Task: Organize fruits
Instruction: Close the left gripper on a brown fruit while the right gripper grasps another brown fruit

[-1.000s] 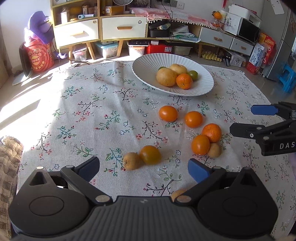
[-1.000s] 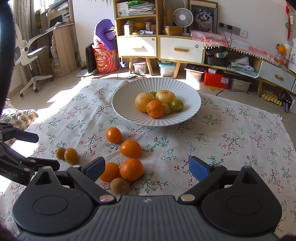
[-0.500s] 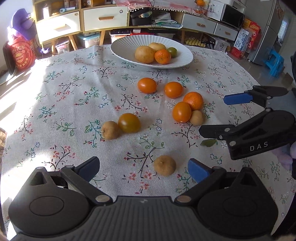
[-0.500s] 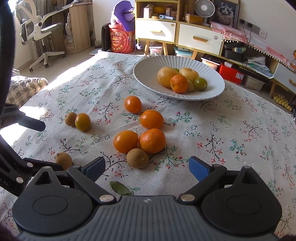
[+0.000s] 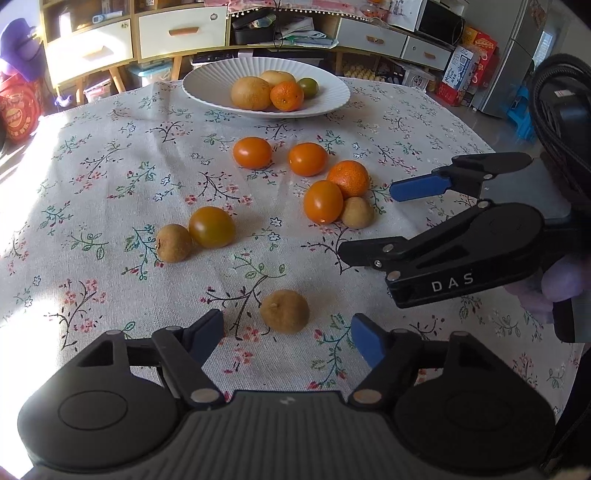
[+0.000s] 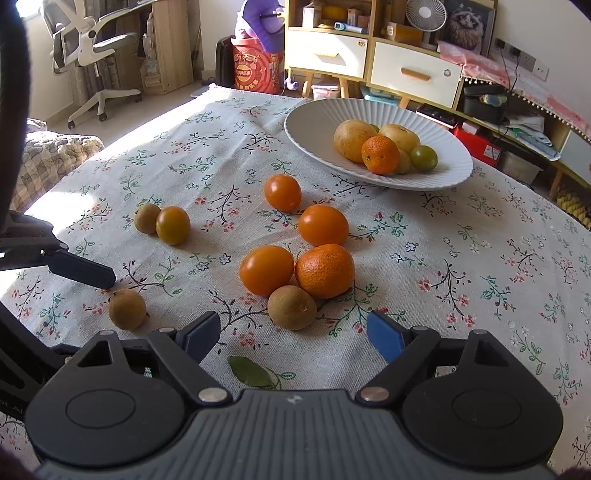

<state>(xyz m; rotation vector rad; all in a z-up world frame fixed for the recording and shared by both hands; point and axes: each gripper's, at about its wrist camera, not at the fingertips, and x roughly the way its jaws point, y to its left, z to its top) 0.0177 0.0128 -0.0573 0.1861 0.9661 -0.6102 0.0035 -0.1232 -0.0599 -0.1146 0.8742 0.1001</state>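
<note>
Pick-up step: left gripper (image 5: 286, 332) jaws closing round small brown round fruit (image 5: 284, 311), not touching yet. Right gripper (image 6: 293, 332) jaws closing near another brown fruit (image 6: 291, 307). Next: pinch, carry to white ridged plate (image 5: 207, 86).

We read "DAS" in white caps on the black body of the right gripper (image 5: 364, 225), seen from left wrist cam. Red bag (image 6: 256, 72) on floor has printed logo, too small to read. Nothing else legible.

A white office chair (image 6: 92, 48) stands beyond the floral tablecloth (image 6: 461, 266), near a small fan (image 6: 421, 14).
</note>
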